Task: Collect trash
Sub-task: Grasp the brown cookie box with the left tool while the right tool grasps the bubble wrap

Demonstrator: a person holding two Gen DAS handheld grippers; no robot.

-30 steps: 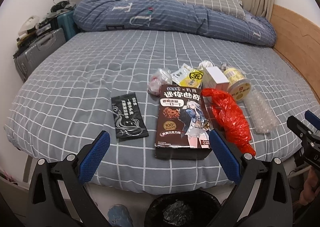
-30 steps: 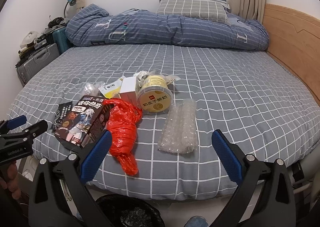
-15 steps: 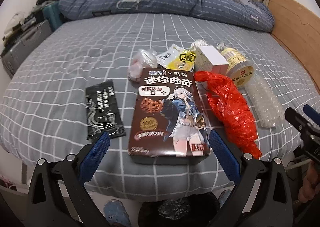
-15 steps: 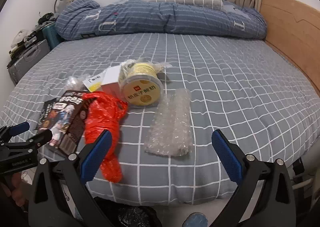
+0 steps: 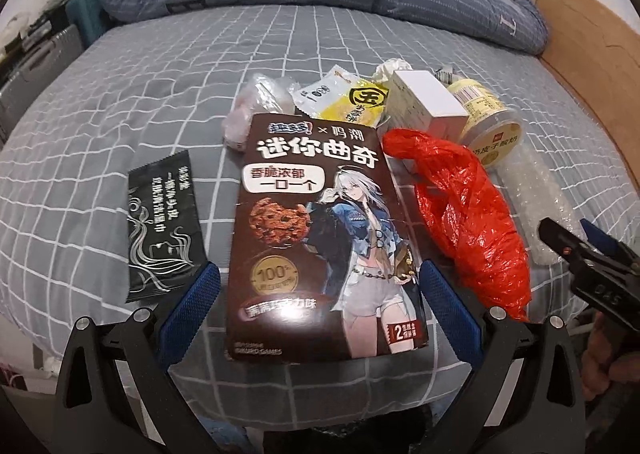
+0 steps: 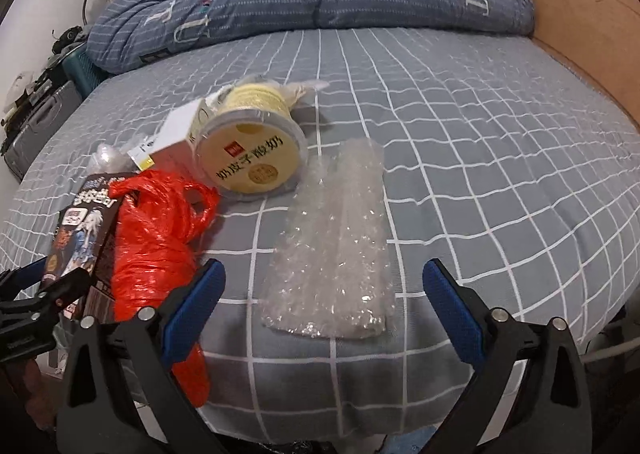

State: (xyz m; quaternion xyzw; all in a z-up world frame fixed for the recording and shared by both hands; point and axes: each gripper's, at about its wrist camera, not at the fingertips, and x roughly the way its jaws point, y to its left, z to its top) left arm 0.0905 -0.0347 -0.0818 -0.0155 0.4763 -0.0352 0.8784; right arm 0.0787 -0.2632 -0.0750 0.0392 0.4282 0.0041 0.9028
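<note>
A: Brown cardboard fills the left wrist view. What lies there?

B: A flat brown cookie box [image 5: 324,238] on the grey checked bed [image 5: 100,126], near its front edge. The left tongs [image 5: 320,306] stand apart and empty, blue pads flanking the box's near end. Beside it: a black printed sachet [image 5: 162,226], a crumpled red plastic bag [image 5: 468,214], a yellow snack packet [image 5: 344,102], a small white carton [image 5: 428,102].

A: And the right wrist view?

B: A clear bubble-wrap sheet [image 6: 336,254] lies between the spread, empty right tongs [image 6: 324,310]; a round yellow yogurt tub [image 6: 252,150] rests just behind it.

A: How should the grasp go?

B: Judged from this: bring the left pads down to the box's side faces and close squarely across the width, near the end, so the box does not pivot. Bubble wrap compresses; pinch a bunched fold rather than the flat sheet.
</note>
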